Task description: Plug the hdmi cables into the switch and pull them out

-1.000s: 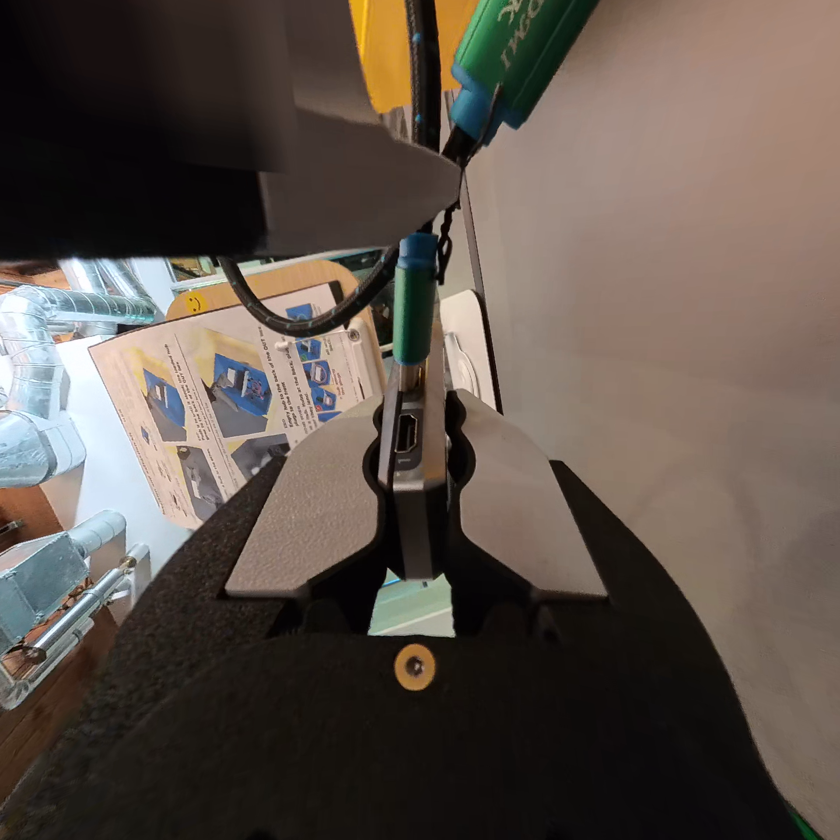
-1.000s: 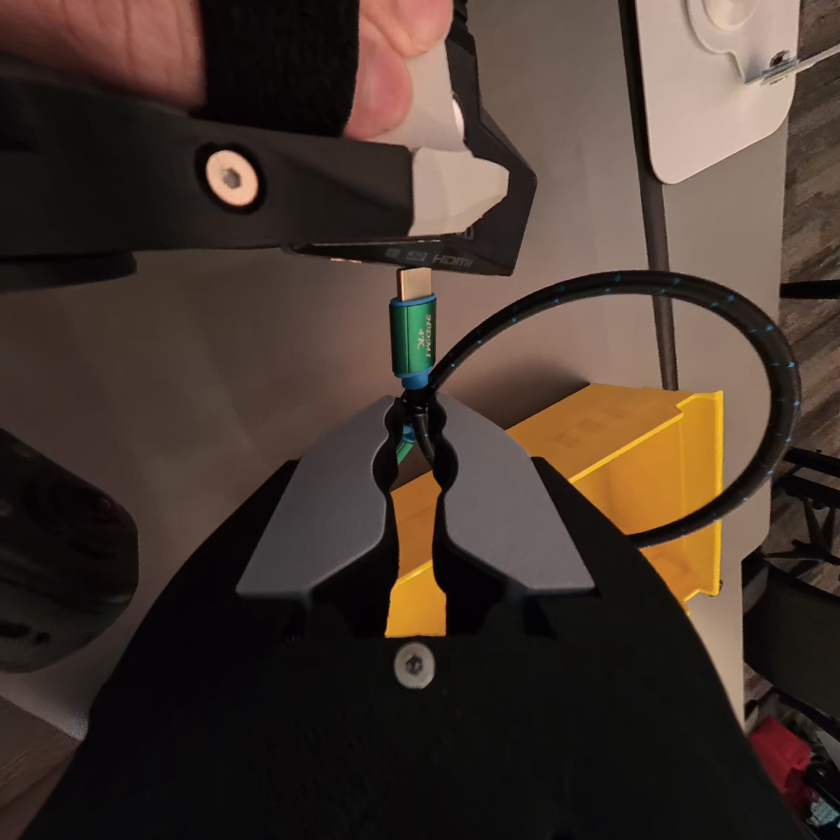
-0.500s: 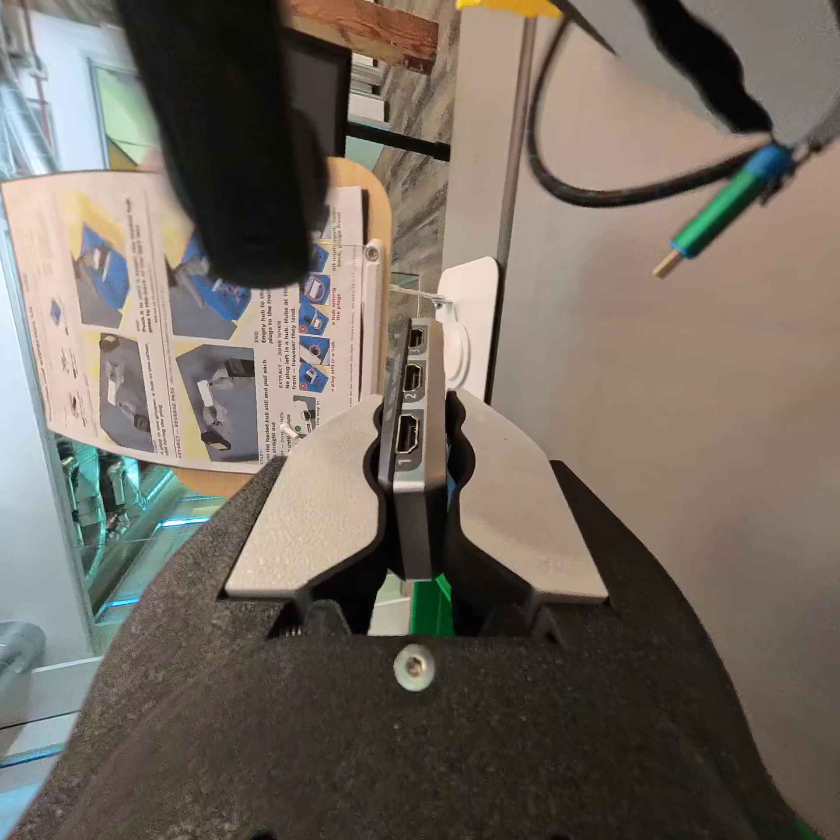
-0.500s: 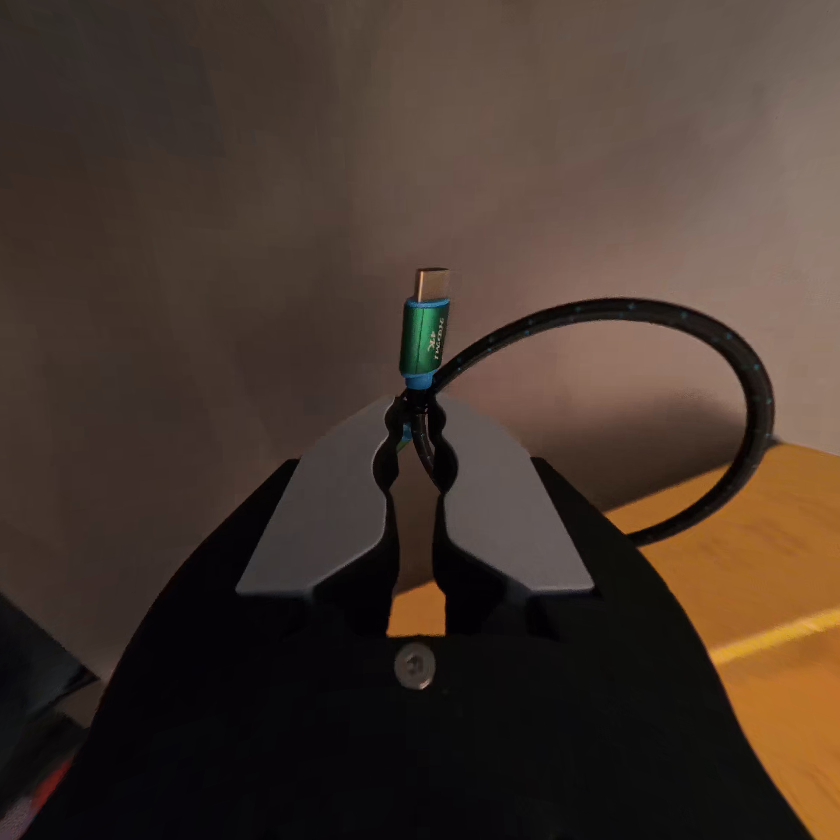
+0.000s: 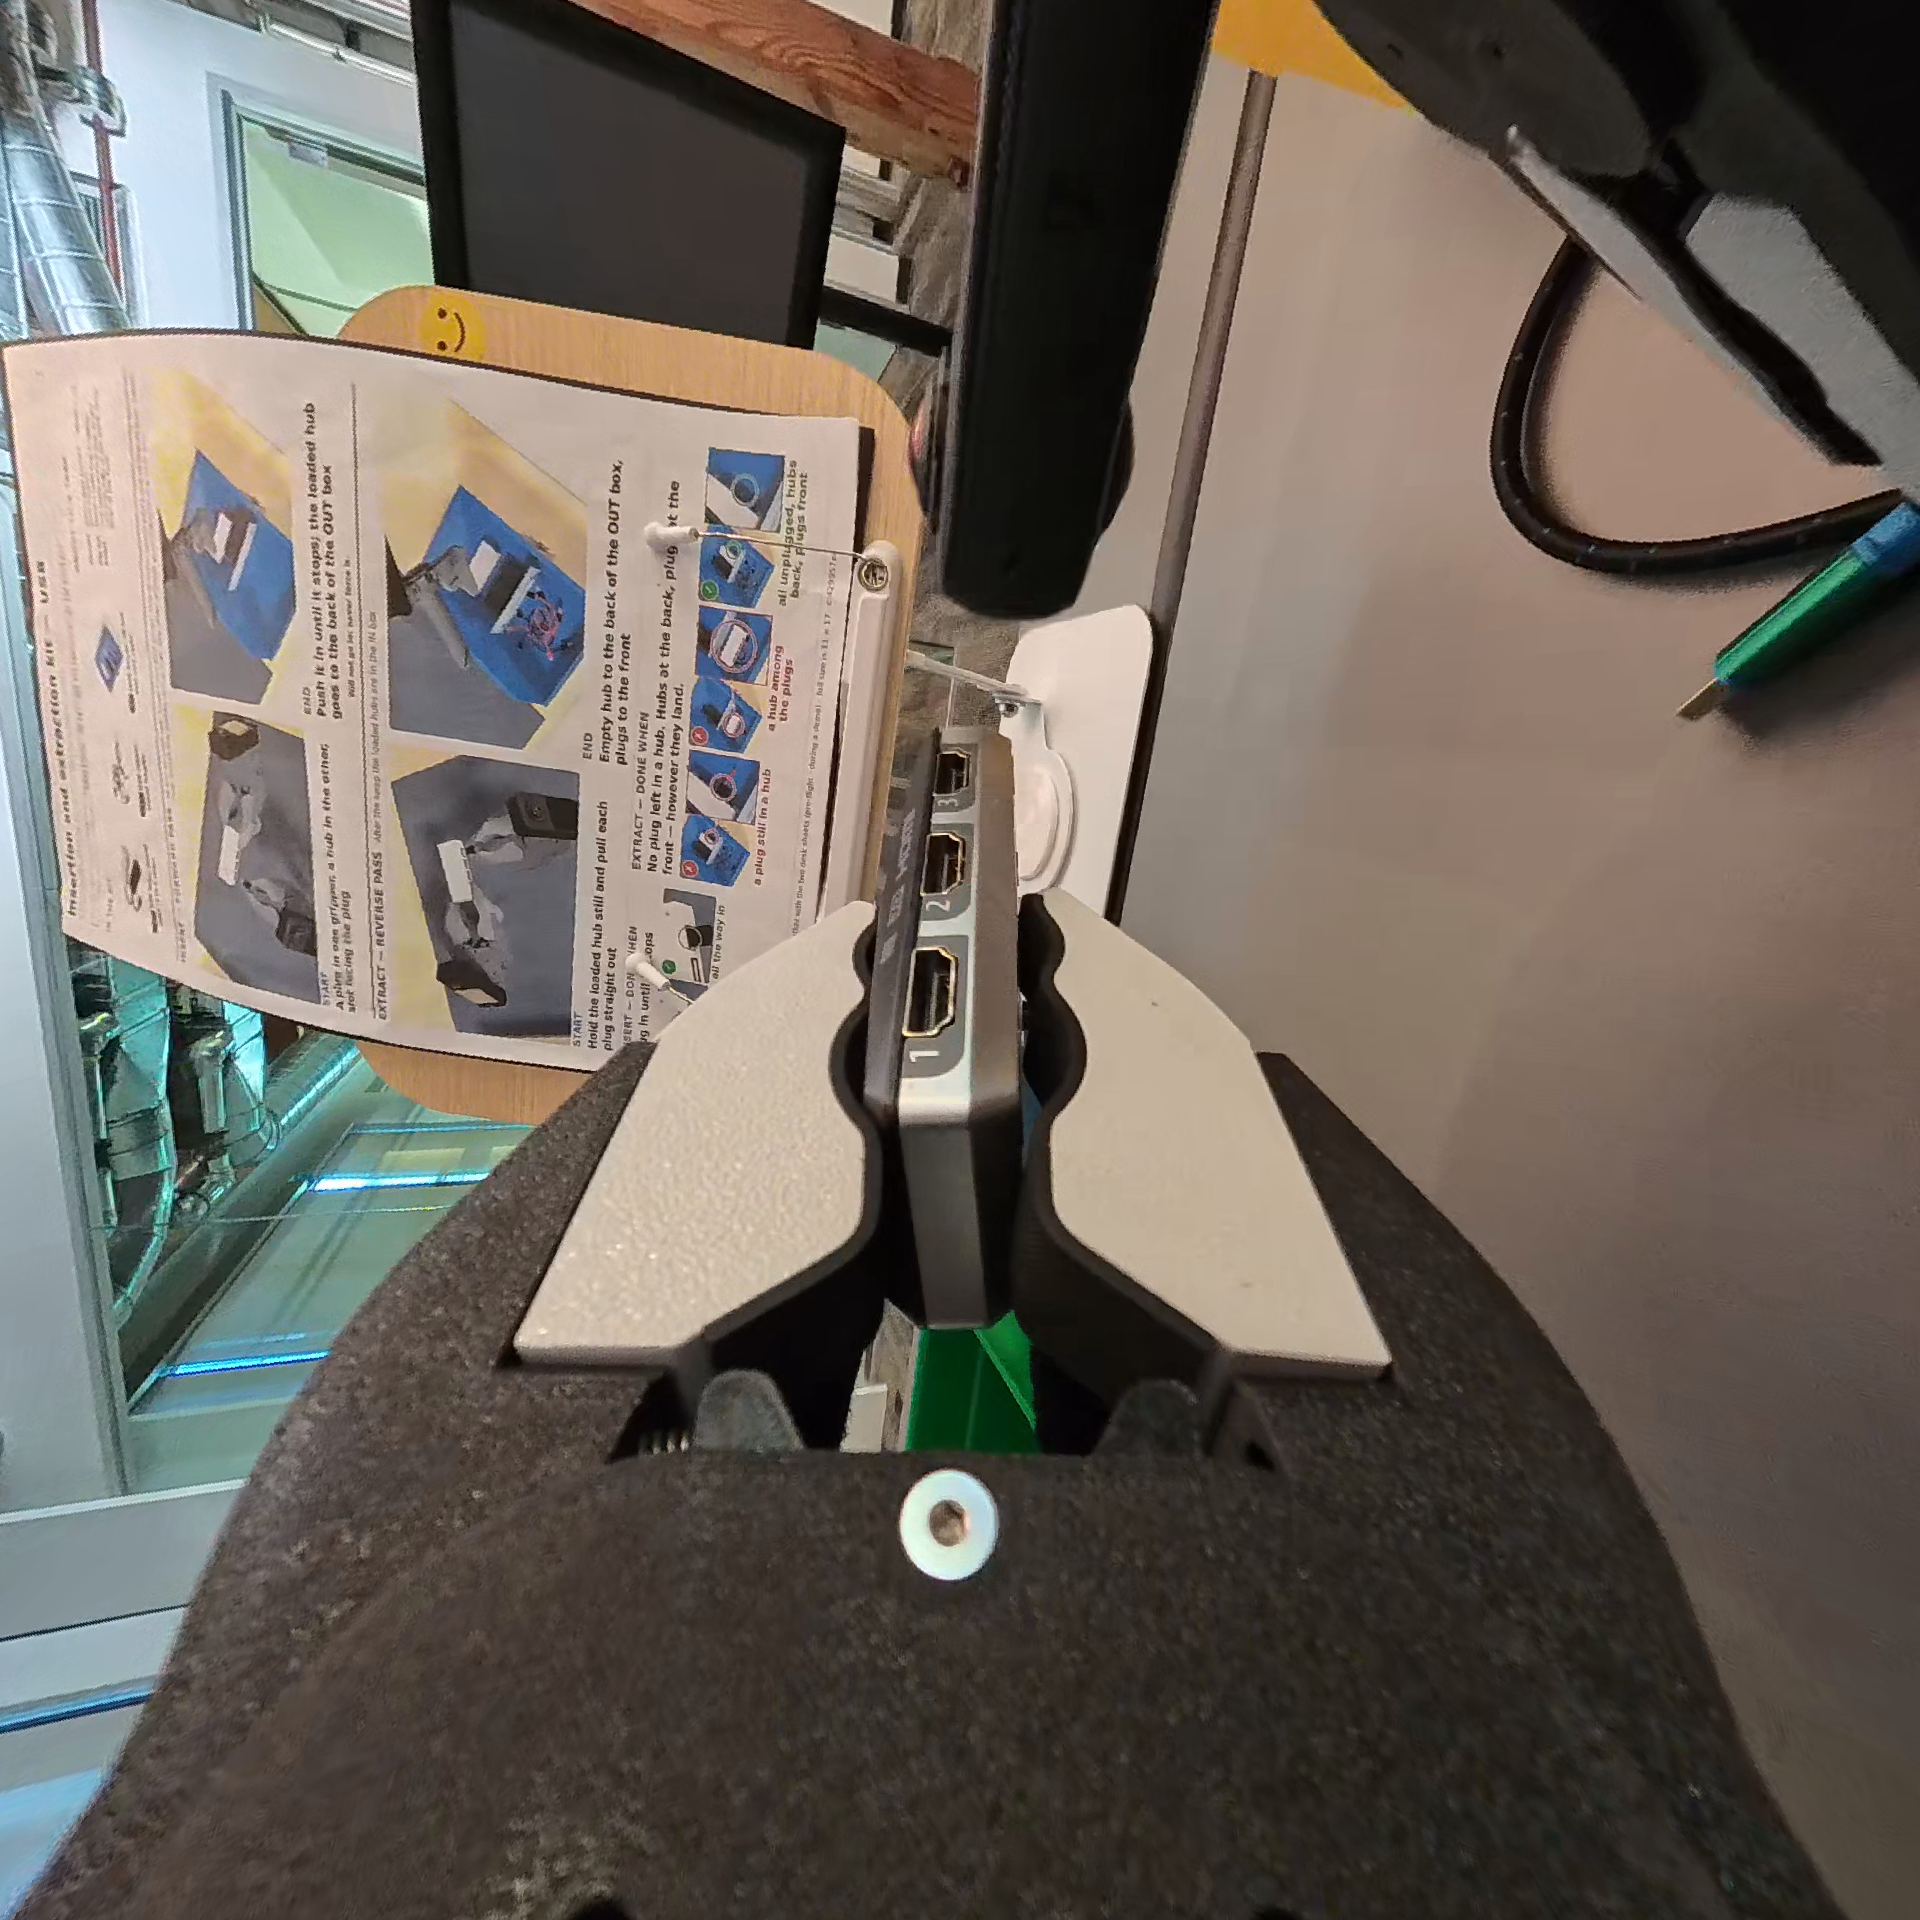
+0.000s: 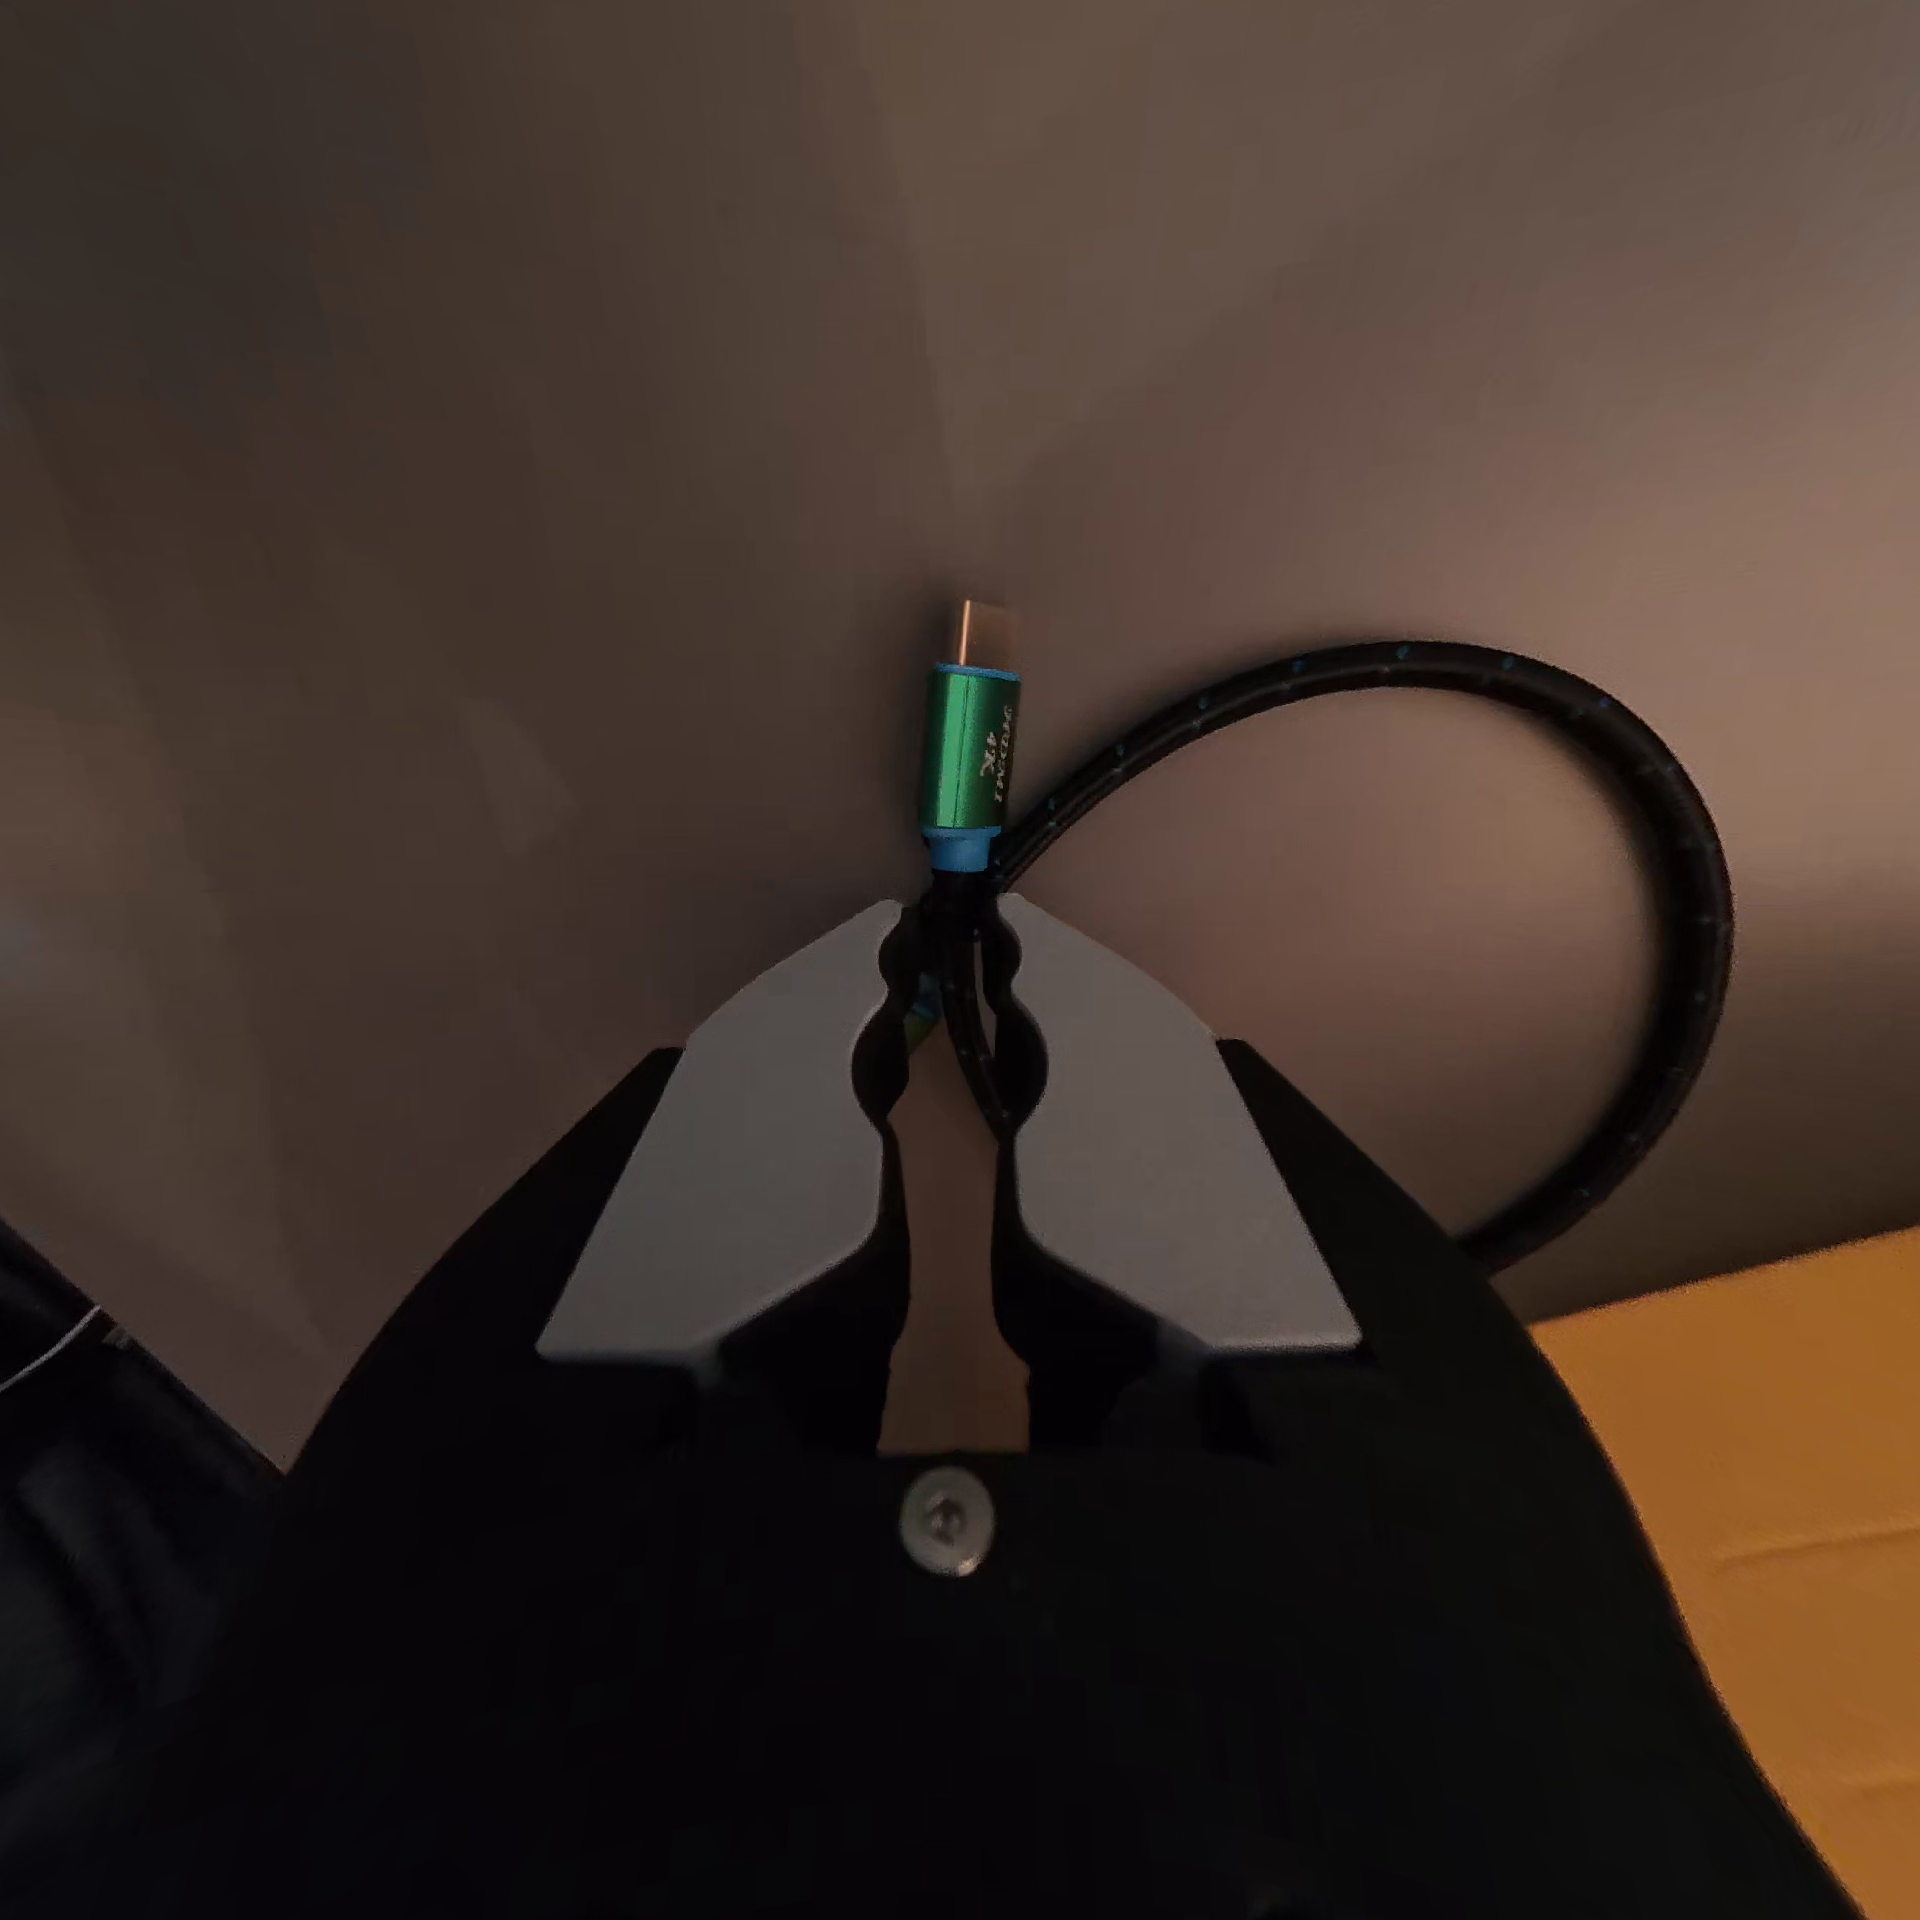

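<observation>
1. Clamping the switch edge-on, the left claw is closed on its flat faces, so the row of three sockets faces outward, all empty and open to a plug.
2. Pinching the black braided cable just behind its blue collar, the right claw is nearly closed; the green plug juts out past the tips, its metal end free. I judge this grip leaves the plug loose to swivel during insertion.
3. From the left wrist view, the plug hangs well apart from the switch, up to the right above the grey desk.
4. Behind the switch stand an instruction sheet on a wooden board, a dark monitor and a white plate; nothing blocks the sockets.
</observation>
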### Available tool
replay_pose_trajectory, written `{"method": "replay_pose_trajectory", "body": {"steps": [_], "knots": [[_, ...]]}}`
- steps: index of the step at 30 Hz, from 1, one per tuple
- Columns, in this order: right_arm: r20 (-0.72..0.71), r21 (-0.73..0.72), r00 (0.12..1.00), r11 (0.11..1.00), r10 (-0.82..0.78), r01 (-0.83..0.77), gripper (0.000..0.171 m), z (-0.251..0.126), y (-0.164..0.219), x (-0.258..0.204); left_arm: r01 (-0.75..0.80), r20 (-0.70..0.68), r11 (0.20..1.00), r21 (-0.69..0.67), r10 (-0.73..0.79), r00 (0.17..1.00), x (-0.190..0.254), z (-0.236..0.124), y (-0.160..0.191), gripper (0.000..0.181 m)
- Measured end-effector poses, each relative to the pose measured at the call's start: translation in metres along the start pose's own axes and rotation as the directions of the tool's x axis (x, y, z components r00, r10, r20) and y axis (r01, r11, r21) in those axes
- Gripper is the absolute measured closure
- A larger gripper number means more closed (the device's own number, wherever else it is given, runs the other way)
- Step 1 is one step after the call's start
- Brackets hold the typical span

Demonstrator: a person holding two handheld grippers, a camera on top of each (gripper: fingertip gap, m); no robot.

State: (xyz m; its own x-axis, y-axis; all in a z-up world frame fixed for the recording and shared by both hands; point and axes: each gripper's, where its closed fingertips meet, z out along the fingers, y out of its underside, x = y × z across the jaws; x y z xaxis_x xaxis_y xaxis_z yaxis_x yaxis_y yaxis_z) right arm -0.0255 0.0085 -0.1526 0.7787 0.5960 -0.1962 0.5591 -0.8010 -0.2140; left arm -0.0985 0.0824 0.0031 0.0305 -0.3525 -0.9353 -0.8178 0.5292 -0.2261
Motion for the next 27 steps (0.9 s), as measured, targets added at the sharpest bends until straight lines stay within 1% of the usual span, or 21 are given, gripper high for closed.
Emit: {"method": "replay_pose_trajectory", "body": {"steps": [2,5,6,8,11,13,16,19,21,27], "knots": [[-0.018,0.025,1.000,0.999,-0.021,0.021,0.158,-0.006,-0.003,0.003,0.017,0.006,1.000,0.009,-0.017,1.000,-0.003,-0.002,0.000,0.158],[0.063,0.143,0.996,0.988,-0.064,0.054,0.155,-0.022,-0.018,-0.010,0.039,0.012,0.999,0.019,-0.040,0.999,-0.008,-0.004,0.001,0.158],[0.076,0.191,0.994,0.980,-0.077,0.061,0.153,-0.027,-0.025,-0.012,0.043,0.014,0.999,0.022,-0.043,0.999,-0.009,-0.005,0.001,0.158],[0.067,0.258,0.991,0.962,-0.115,0.094,0.155,-0.030,-0.035,-0.011,0.048,0.016,0.999,0.026,-0.048,0.999,-0.011,-0.006,0.001,0.158],[0.052,0.203,0.989,0.971,-0.138,0.125,0.157,-0.017,-0.029,-0.001,0.045,0.015,0.999,0.026,-0.045,0.999,-0.011,-0.006,0.000,0.158],[0.072,0.155,0.989,0.981,-0.131,0.119,0.157,-0.011,-0.024,-0.002,0.039,0.014,0.999,0.024,-0.039,0.999,-0.010,-0.006,-0.001,0.158],[0.026,0.111,0.983,0.978,-0.180,0.176,0.157,-0.005,-0.019,0.000,0.036,0.012,0.999,0.025,-0.037,0.999,-0.010,-0.007,-0.002,0.158],[0.011,0.041,0.982,0.981,-0.188,0.188,0.155,0.005,-0.012,0.003,0.033,0.009,0.999,0.026,-0.034,0.999,-0.009,-0.007,-0.002,0.158],[0.026,0.057,0.987,0.986,-0.161,0.160,0.155,0.005,-0.015,0.002,0.034,0.009,0.999,0.028,-0.034,0.999,-0.010,-0.007,-0.003,0.158],[0.096,0.045,0.991,0.995,-0.097,0.093,0.155,0.004,-0.017,0.002,0.035,0.004,0.999,0.035,-0.035,0.999,-0.010,-0.010,-0.006,0.158]]}}
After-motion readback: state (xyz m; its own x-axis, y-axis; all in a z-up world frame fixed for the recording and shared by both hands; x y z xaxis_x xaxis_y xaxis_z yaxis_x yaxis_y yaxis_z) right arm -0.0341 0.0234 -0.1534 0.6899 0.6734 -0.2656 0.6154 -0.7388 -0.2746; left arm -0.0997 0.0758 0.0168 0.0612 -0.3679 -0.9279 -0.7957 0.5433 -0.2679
